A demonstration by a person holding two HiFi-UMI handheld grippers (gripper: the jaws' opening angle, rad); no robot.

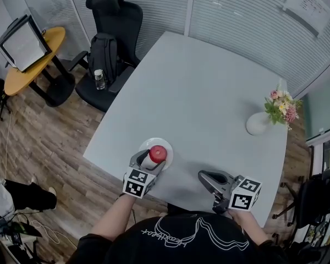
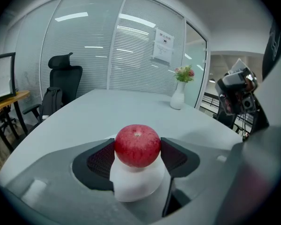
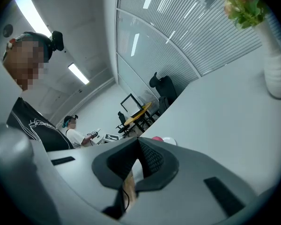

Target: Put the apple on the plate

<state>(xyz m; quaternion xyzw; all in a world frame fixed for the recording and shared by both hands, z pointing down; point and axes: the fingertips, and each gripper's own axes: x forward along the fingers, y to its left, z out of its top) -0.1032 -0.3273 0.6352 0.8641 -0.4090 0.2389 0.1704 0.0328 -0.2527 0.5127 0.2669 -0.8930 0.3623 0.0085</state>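
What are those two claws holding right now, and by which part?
The left claw grips the red apple by its two sides, over the white plate. The right claw is shut on nothing.

Cannot read any text: print on the sheet (image 1: 308,3) on the far right glass wall (image 1: 236,15) too small, white script on the black shirt (image 1: 179,232) illegible.

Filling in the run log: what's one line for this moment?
left gripper: shut on apple | apple: over plate | right gripper: shut, empty
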